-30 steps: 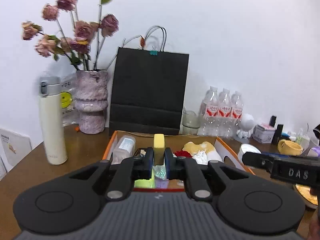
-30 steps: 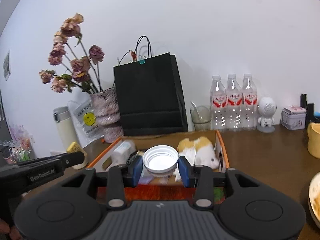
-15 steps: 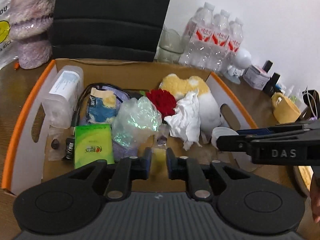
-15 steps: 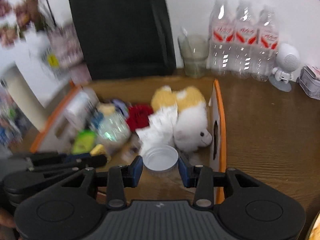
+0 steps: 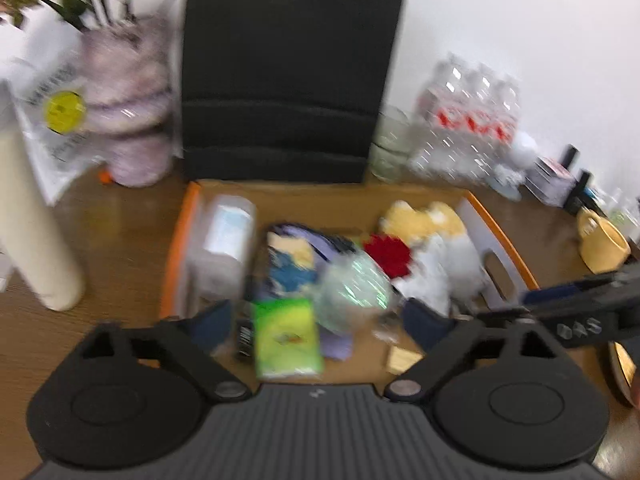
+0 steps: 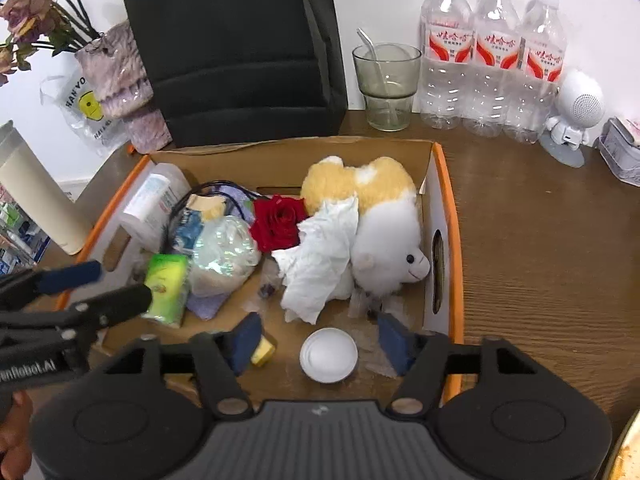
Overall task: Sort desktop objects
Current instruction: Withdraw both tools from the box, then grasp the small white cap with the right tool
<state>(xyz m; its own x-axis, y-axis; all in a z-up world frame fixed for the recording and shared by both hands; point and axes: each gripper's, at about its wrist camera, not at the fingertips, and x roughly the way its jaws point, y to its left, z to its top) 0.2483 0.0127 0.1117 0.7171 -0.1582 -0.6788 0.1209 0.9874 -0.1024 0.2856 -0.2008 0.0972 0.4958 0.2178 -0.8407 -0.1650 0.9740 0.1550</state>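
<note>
An orange-rimmed cardboard box holds a plush toy, red rose, crumpled tissue, green tissue pack and plastic bottle. My right gripper is open over the box's front; a white round lid lies on the box floor between its fingers, a small yellow block beside the left finger. My left gripper is open and empty above the box; the yellow block lies below it. That view is blurred.
Behind the box stand a black paper bag, a vase of dried roses, a glass with a straw and three water bottles. A cream thermos stands left; a yellow mug and robot figure right.
Both grippers have opened. The right let the white lid drop onto the box floor; the left let go of the yellow block, which now lies in the box. The left gripper pulled back and up.
</note>
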